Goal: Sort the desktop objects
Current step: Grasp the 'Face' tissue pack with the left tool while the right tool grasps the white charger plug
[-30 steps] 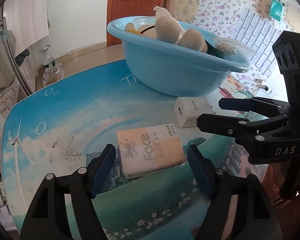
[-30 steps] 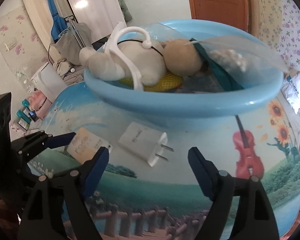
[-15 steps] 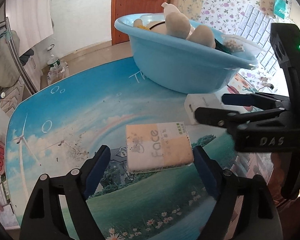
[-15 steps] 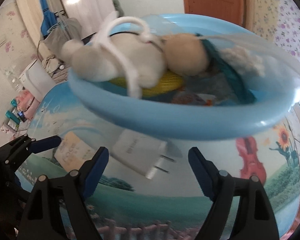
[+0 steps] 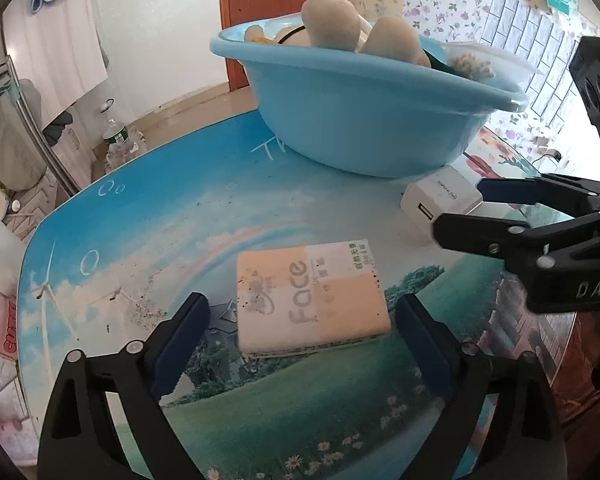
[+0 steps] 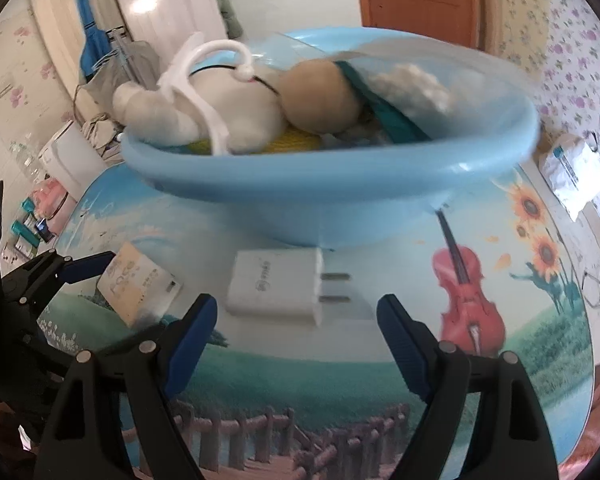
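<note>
Just in front of the blue basin (image 5: pixel 364 120), you've got 2 loose things left on the printed tabletop (image 5: pixel 148 216): 1 tissue pack (image 5: pixel 312 298) and 1 white charger (image 6: pixel 276 286). Your left gripper (image 5: pixel 302 340) has just been opening and now stands wide, pack between the pads but not pressed. Your right gripper (image 6: pixel 296 334) is wide too, empty, with the charger lying just ahead of its tips, close under the basin's wall.

Watch it here! That pack is soft and flat, so close too high and the pads may skid off its top. The charger's 2 prongs point toward your right pad, so an off-centre squeeze could spin it away. Your tools sit close together, so a clash is possible. The basin is already heaped, with 1 plush toy (image 6: pixel 220 112) and 1 clear bag (image 6: pixel 412 80) on top, so a careless drop may roll off.
</note>
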`<state>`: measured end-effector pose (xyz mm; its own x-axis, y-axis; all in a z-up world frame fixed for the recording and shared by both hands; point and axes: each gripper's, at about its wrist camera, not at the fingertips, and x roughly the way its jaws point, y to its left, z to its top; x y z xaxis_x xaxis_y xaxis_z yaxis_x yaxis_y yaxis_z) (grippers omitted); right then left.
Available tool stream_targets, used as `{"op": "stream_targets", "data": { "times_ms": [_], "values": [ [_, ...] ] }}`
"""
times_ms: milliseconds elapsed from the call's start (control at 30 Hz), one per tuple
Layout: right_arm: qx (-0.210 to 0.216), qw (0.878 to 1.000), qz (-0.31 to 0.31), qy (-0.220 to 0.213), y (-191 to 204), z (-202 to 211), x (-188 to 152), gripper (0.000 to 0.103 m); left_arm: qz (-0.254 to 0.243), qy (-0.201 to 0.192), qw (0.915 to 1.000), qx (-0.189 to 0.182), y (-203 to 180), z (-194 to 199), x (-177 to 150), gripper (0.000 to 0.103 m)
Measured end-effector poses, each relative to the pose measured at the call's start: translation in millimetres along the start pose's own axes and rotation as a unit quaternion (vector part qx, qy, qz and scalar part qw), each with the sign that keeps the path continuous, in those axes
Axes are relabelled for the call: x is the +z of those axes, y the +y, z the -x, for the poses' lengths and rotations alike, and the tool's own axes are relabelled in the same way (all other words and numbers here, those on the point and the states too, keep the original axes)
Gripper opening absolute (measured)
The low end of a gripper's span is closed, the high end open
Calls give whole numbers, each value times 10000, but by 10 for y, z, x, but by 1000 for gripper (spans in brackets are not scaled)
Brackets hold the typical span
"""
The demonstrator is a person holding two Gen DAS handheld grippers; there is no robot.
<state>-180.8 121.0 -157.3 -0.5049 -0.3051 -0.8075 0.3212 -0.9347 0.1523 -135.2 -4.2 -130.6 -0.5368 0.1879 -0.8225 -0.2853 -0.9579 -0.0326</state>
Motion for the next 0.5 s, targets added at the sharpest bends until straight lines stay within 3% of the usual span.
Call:
{"op": "stream_targets", "data": {
  "times_ms": [200, 300, 333, 433, 500],
  "values": [
    [-56, 9999, 126, -71, 54, -104, 51, 83, -45, -34, 10000, -21, -3, -9, -6, 95],
    [-80, 9998, 152, -94, 48, -108, 51, 83, -40, -99, 9999, -18, -2, 12, -12, 79],
    [-74, 9998, 176, -107, 44, -104, 46, 83, -58, -143, 9999, -48, 40, 13, 5, 67],
    [-96, 9996, 218, -157, 24, -96, 27, 83, -91, -150, 9998, -89, 42, 20, 25, 65],
    [-26, 9995, 252, -186, 21, -79, 21, 72, -90, -154, 9998, -91, 53, 24, 22, 65]
  ]
}}
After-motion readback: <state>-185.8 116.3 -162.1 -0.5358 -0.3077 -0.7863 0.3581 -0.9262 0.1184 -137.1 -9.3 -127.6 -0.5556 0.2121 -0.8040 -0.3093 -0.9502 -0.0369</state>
